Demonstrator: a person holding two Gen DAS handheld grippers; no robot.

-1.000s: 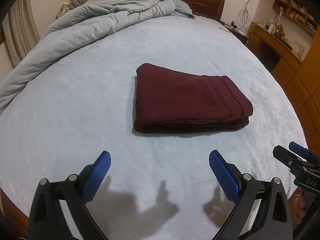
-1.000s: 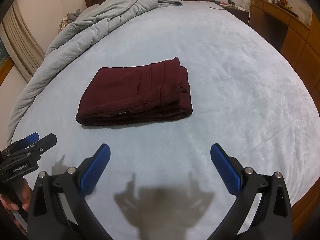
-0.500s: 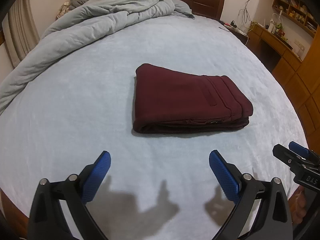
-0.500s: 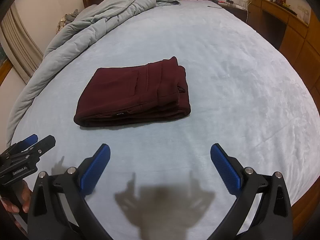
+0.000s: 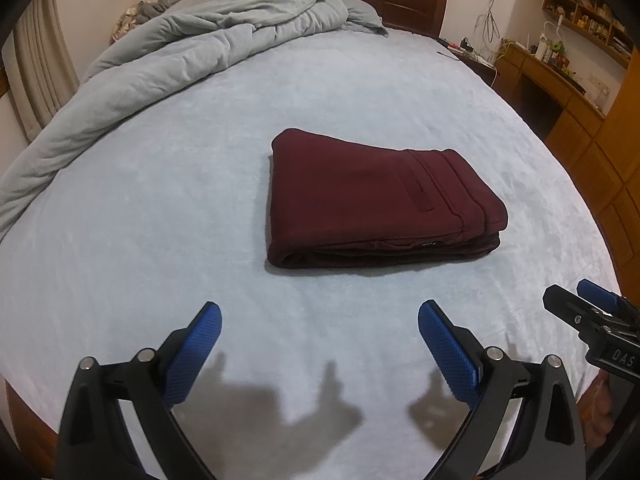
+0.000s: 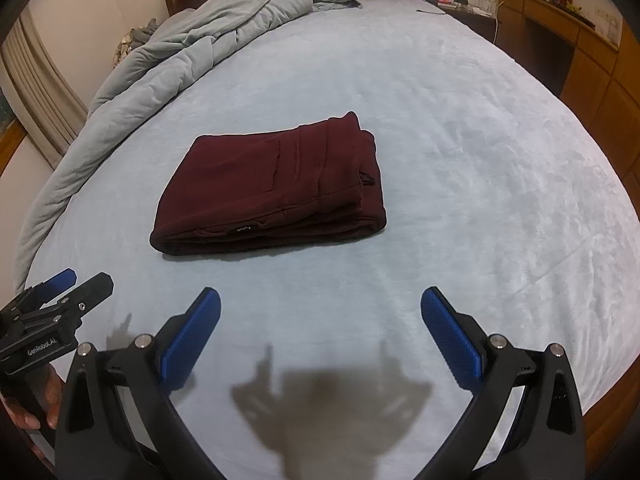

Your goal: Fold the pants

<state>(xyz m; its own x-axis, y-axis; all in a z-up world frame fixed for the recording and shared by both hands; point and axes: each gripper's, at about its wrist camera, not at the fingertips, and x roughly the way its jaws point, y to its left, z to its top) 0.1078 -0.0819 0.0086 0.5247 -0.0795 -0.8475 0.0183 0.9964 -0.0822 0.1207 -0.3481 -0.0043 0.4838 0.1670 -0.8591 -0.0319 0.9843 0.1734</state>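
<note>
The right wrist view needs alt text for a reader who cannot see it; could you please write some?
Dark maroon pants, folded into a compact rectangle, lie on a pale blue bedsheet. The open right hand-held gripper hovers in front, touching nothing. A rumpled grey-blue duvet is heaped at far left.

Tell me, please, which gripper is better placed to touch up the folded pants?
Neither clearly: left gripper and right gripper both hang open, short of the maroon pants, which already lie folded.

"GenRobot.AI" on left gripper [image 6: 60,292] body; "DAS" on right gripper [image 5: 580,300] body.
</note>
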